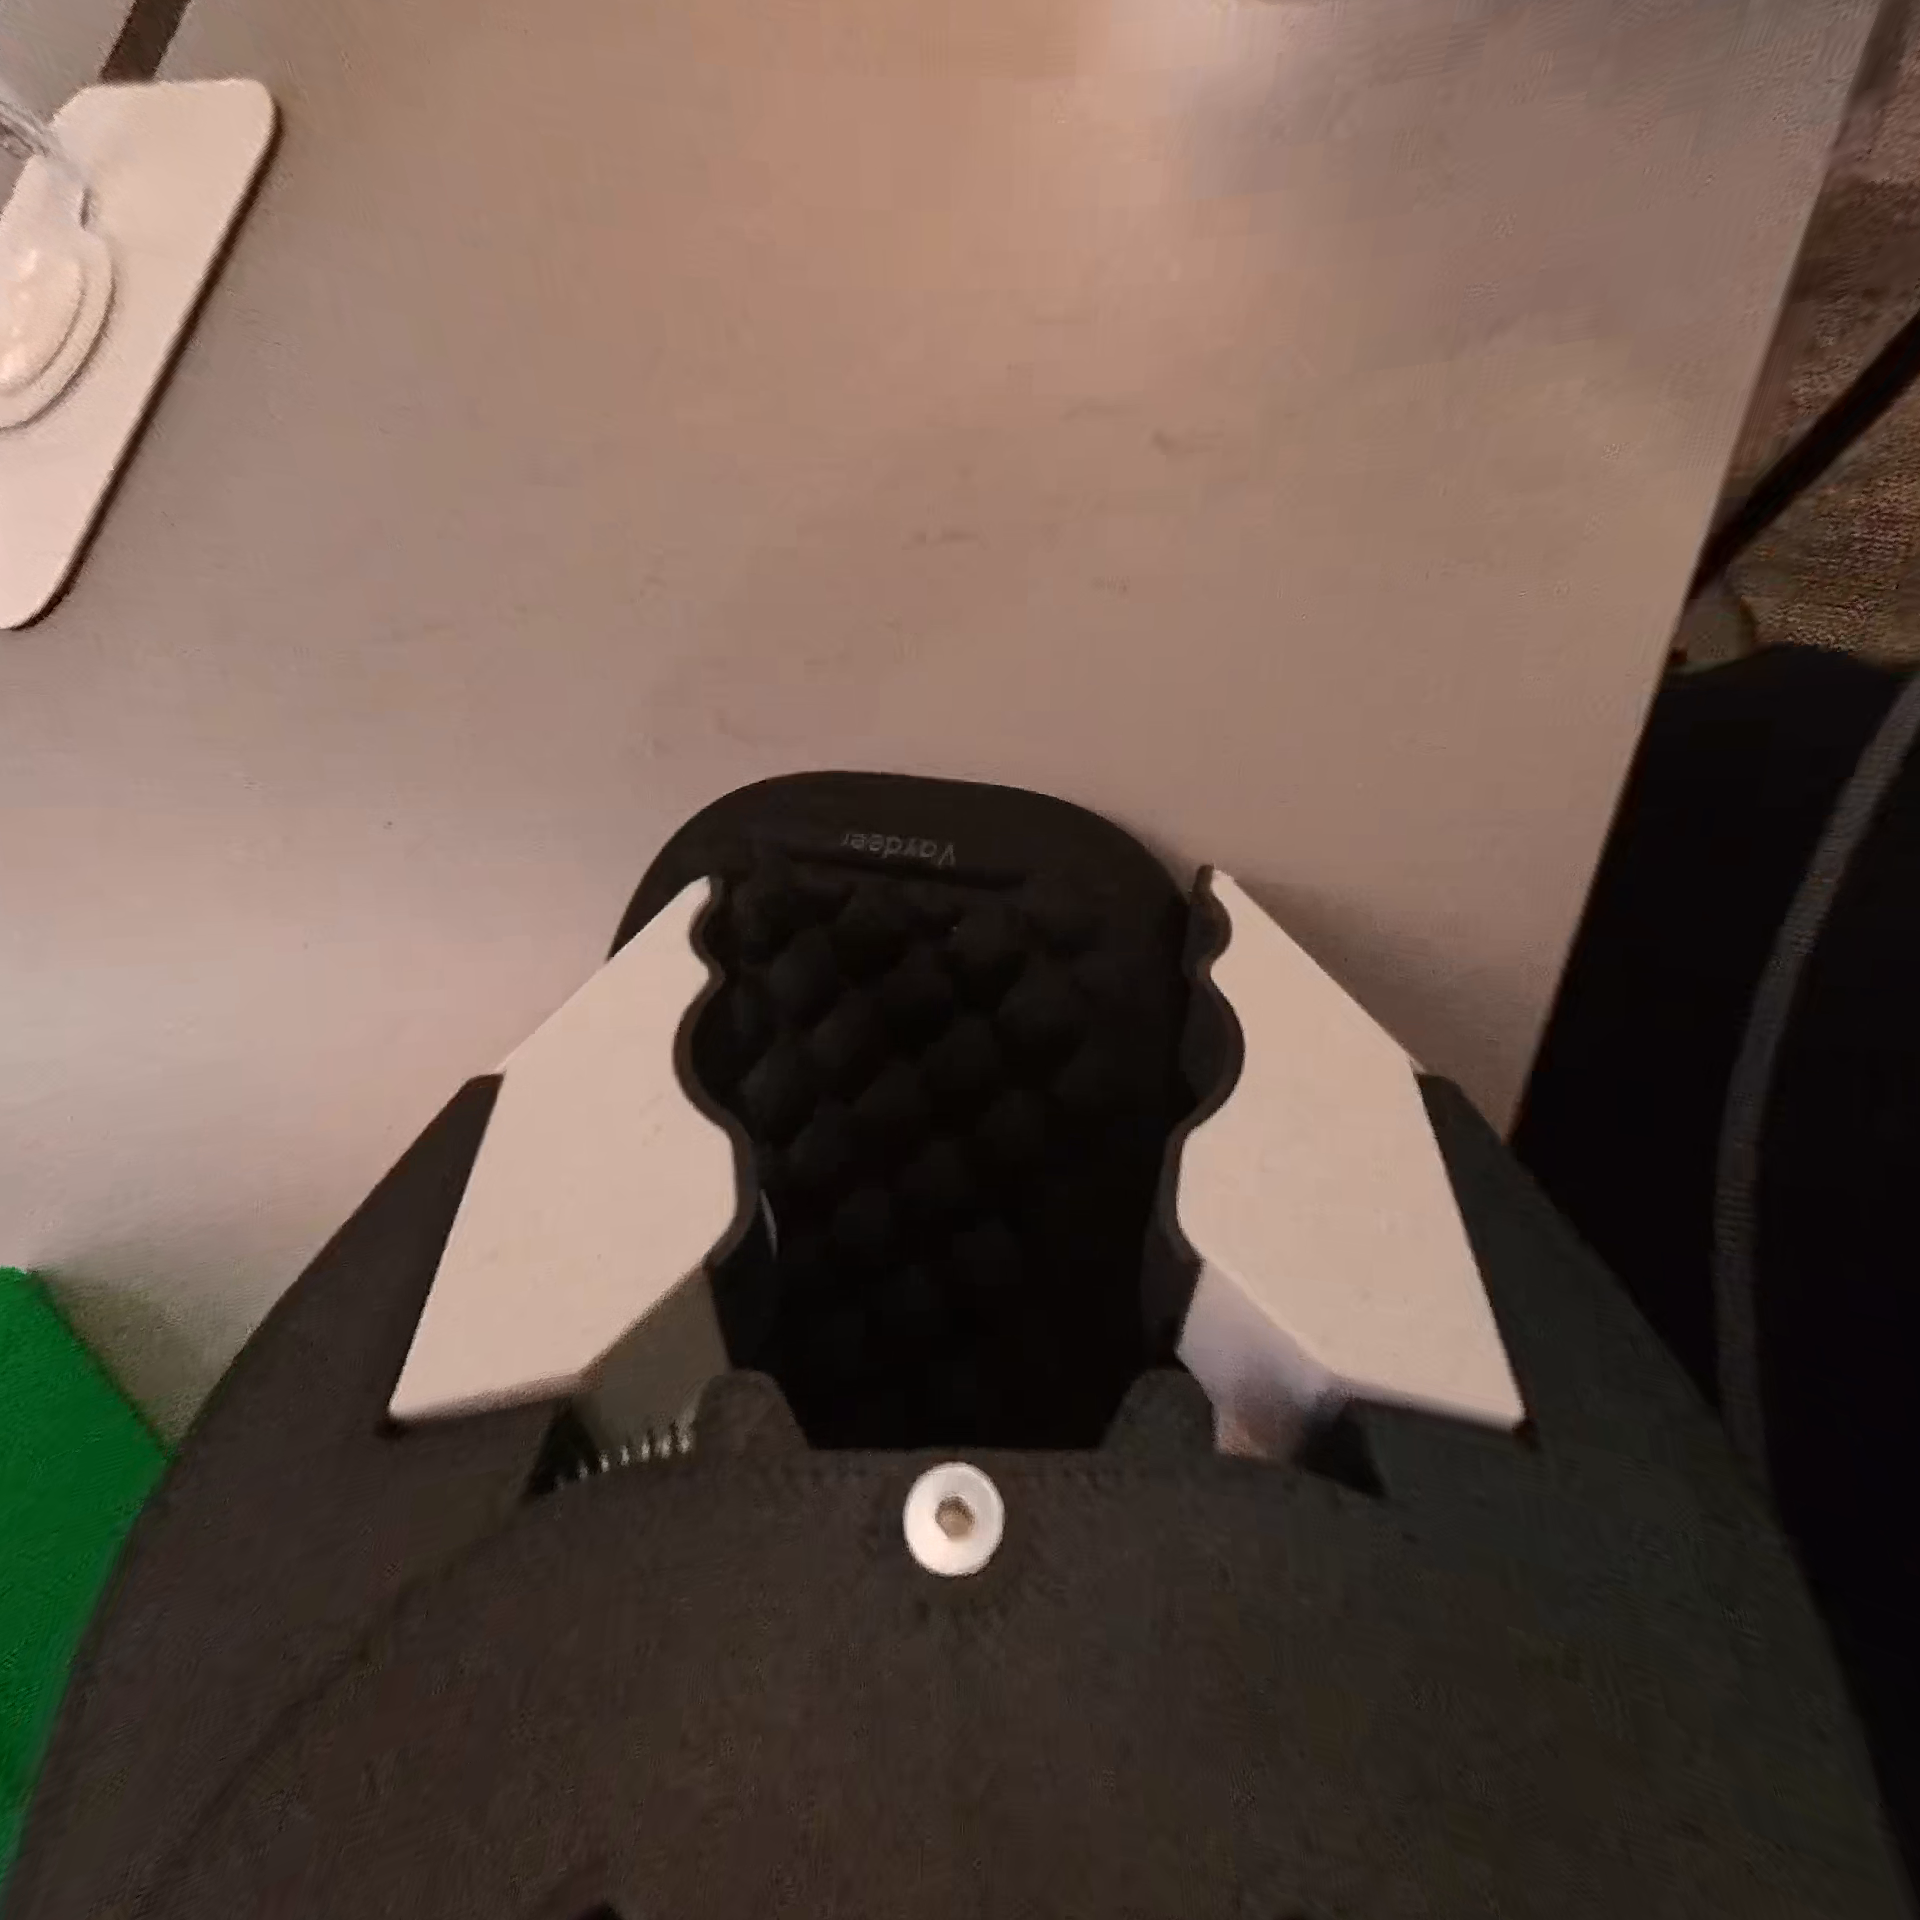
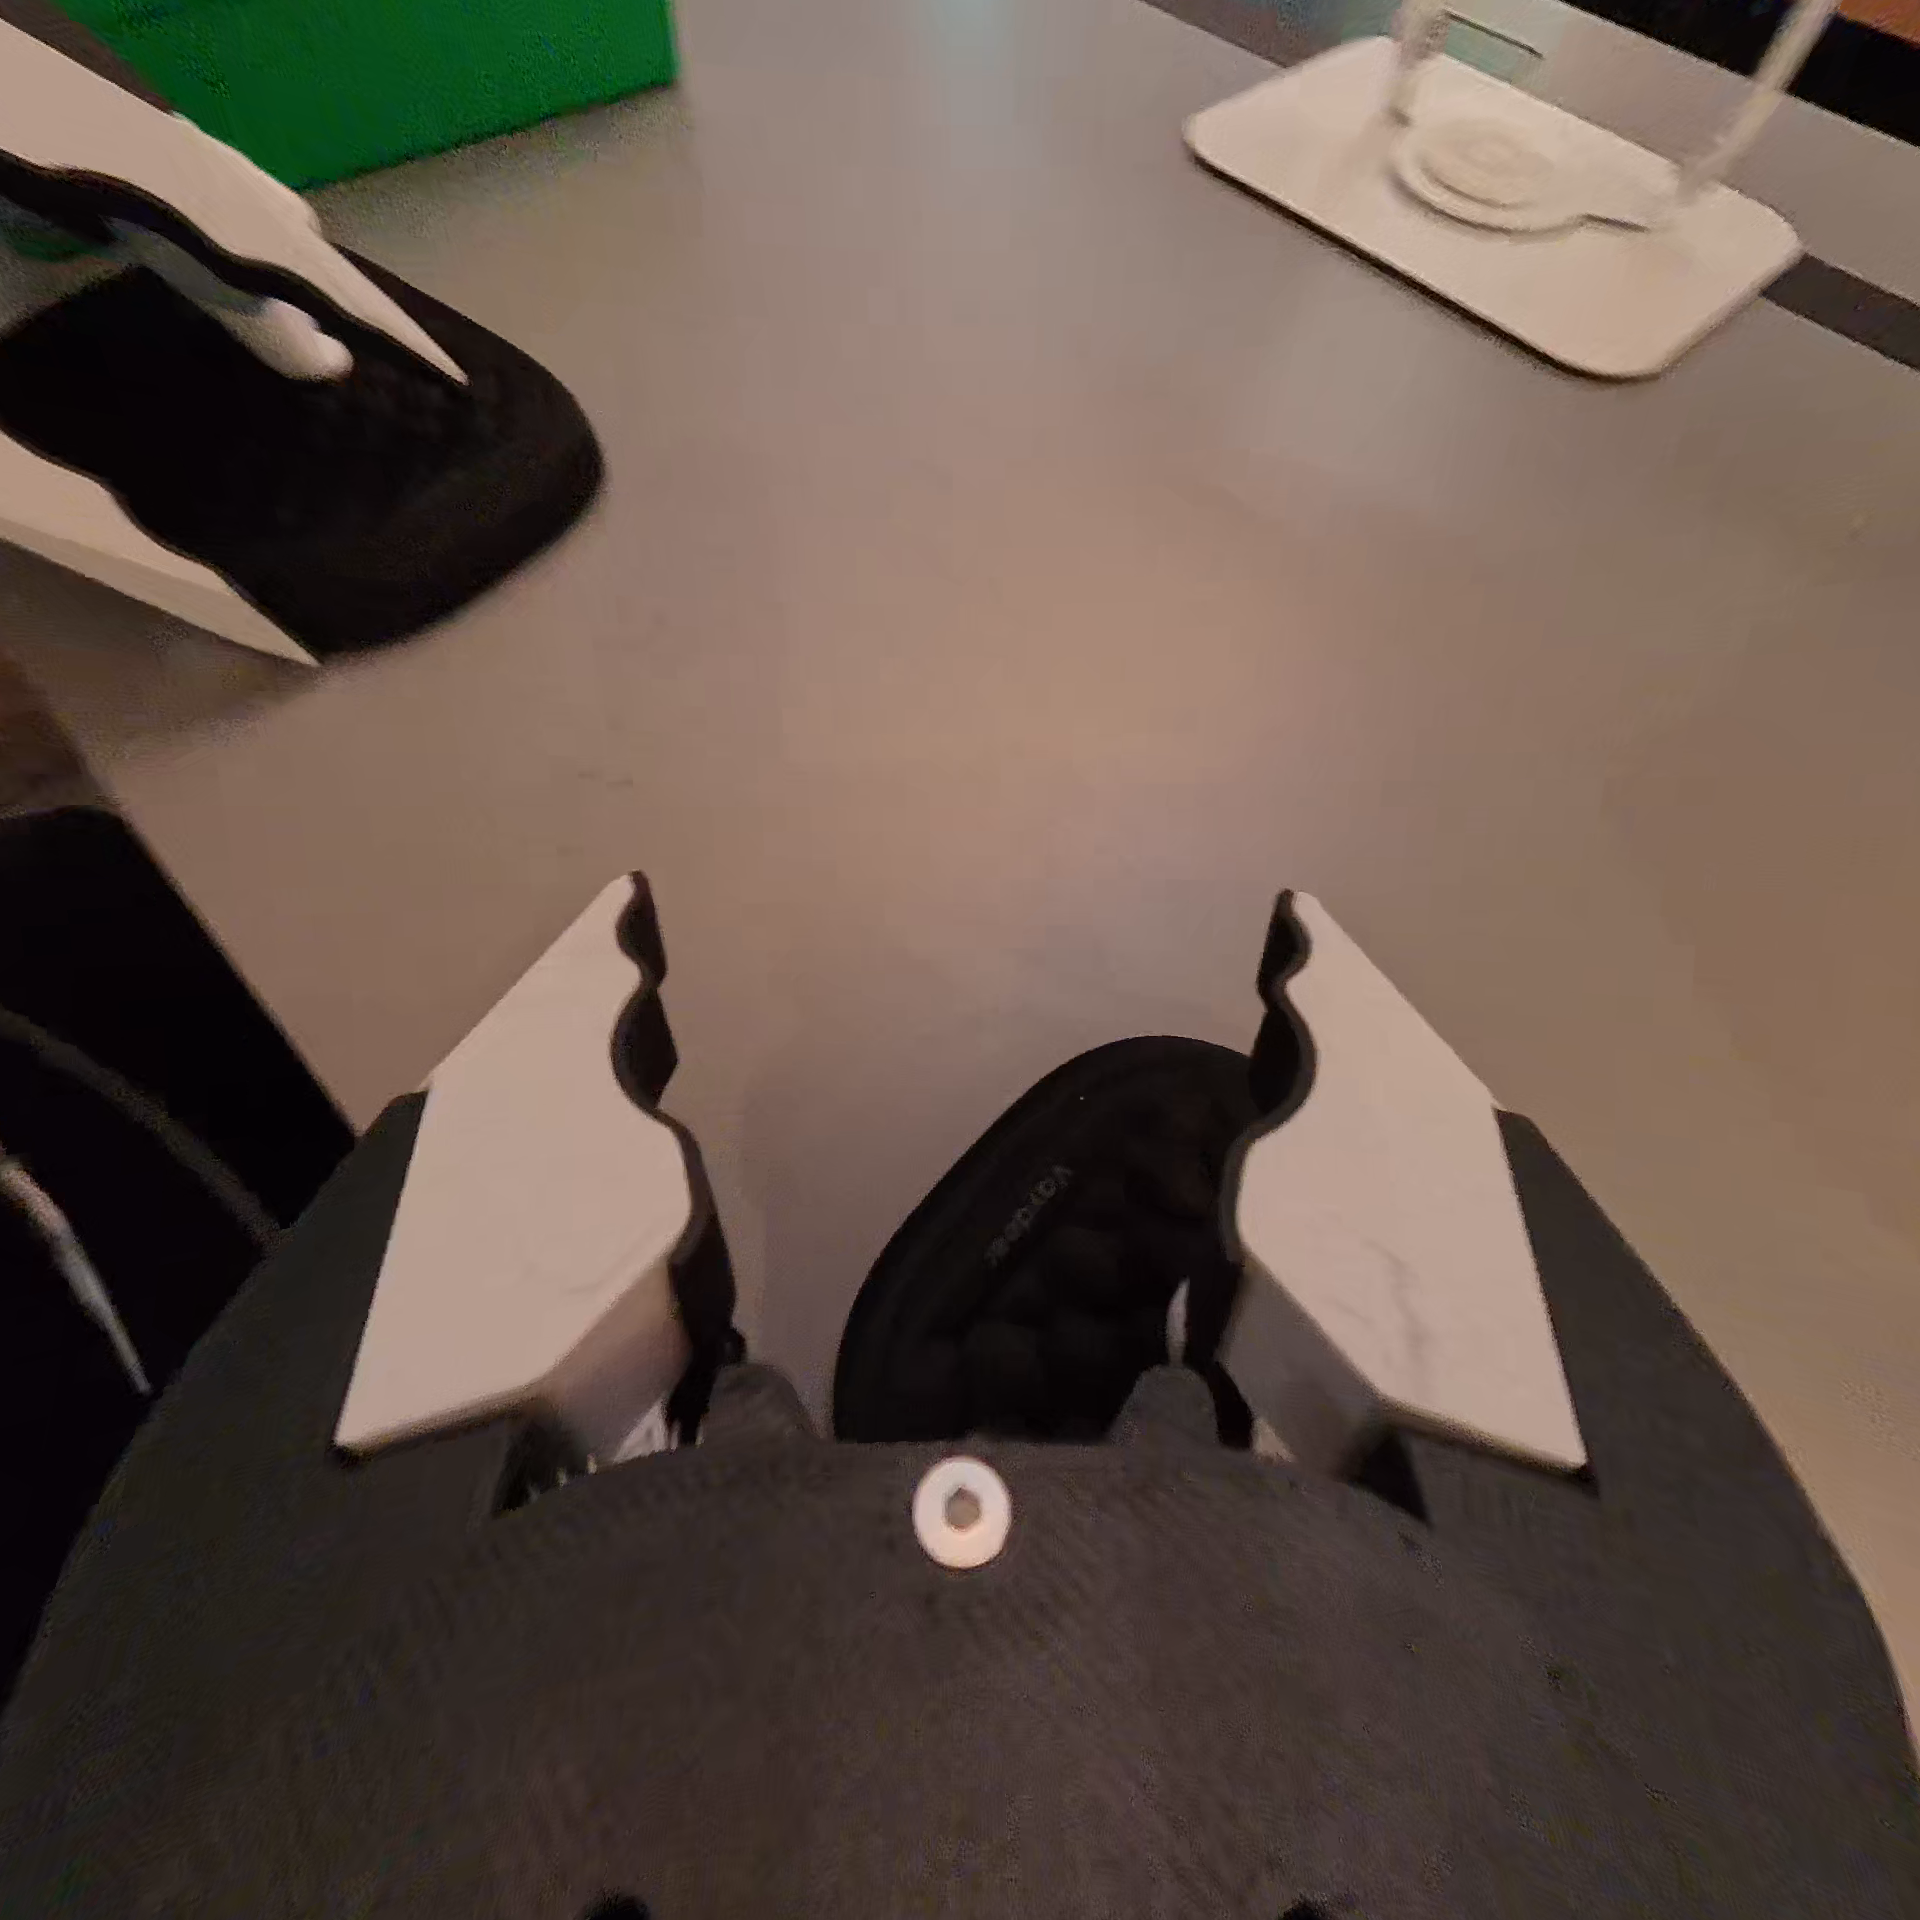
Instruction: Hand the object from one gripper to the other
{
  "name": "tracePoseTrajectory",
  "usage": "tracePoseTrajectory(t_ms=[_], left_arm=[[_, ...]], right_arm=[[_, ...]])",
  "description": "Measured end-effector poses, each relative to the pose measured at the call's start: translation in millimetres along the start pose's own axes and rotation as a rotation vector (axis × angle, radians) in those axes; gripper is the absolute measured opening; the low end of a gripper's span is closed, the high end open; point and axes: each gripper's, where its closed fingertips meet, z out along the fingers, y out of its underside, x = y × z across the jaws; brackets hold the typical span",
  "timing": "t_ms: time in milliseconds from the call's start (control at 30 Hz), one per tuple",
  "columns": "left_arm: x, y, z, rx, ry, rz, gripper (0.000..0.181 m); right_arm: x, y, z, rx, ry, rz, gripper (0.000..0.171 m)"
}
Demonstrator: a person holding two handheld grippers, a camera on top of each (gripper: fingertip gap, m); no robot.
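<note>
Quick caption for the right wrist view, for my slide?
Right gripper open over a black pad on the table; left gripper at a second pad.

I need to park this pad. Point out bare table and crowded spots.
Free: the wide table middle, bordered by the left gripper at its black pad, the coaster with its glass, and the right gripper. Crowded: the far left by the green box.

The near end of the black quilted wrist pad (image 1: 935, 1091) was hidden behind the left gripper's dark body. At the tabletop's far edge, the clear glass cup (image 2: 1538, 135) and the green box (image 2: 416, 73) were cropped.
</note>
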Motion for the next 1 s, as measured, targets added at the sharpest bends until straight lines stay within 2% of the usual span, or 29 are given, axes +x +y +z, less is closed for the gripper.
tracePoseTrajectory(t_ms=[67, 133, 200, 267, 333, 400, 467, 567, 667, 733, 800, 900, 933, 1000], left_arm=[[3.8, -2.2, -3.4, 0.013, -0.001, 0.006, 0.087], [-2.6, -15.8, -14.3, 0.078, -0.014, -0.023, 0.092], [-12.4, -33.7, -26.9, 0.159, -0.018, -0.068, 0.092], [-31.2, -53.8, -36.9, 0.199, -0.075, -0.059, 0.092], [-61.3, -83.6, -44.5, 0.245, -0.172, -0.032, 0.088], [-96.9, -124.6, -56.7, 0.314, -0.282, -0.007, 0.078], [-136.6, -171.0, -69.2, 0.390, -0.382, 0.014, 0.067], [-185.5, -237.5, -80.7, 0.541, -0.421, -0.007, 0.056], [-224.8, -280.7, -81.3, 0.649, -0.422, -0.070, 0.050], [-247.2, -285.3, -69.8, 0.645, -0.475, -0.097, 0.051], [-247.8, -280.8, -51.0, 0.642, -0.475, -0.084, 0.050], [-249.4, -252.6, -17.1, 0.582, -0.541, -0.039, 0.049], [-250.2, -238.0, -8.1, 0.561, -0.563, -0.041, 0.049], [-248.6, -217.0, 17.0, 0.551, -0.522, -0.088, 0.049]], right_arm=[[-16.8, -17.5, -5.6, 0.086, -0.028, -0.007, 0.119], [-6.6, -38.3, -32.5, 0.243, 0.001, 0.014, 0.116], [21.7, -54.4, -72.6, 0.393, 0.058, 0.023, 0.104], [59.8, -58.0, -103.6, 0.393, 0.183, -0.027, 0.105], [90.3, -83.8, -131.5, 0.452, 0.269, -0.089, 0.102], [108.3, -134.8, -145.9, 0.532, 0.289, -0.148, 0.101], [112.1, -203.1, -143.3, 0.597, 0.287, -0.254, 0.103], [99.3, -312.9, -132.5, 0.776, 0.178, -0.317, 0.100], [105.0, -368.9, -99.6, 0.804, 0.134, -0.311, 0.100], [112.2, -365.0, -73.9, 0.746, 0.151, -0.322, 0.099], [117.8, -335.9, -65.7, 0.680, 0.202, -0.341, 0.102], [150.3, -248.3, -96.6, 0.529, 0.461, -0.397, 0.116], [169.7, -207.5, -112.4, 0.459, 0.541, -0.367, 0.125], [207.4, -123.9, -150.0, 0.404, 0.629, -0.214, 0.128]])
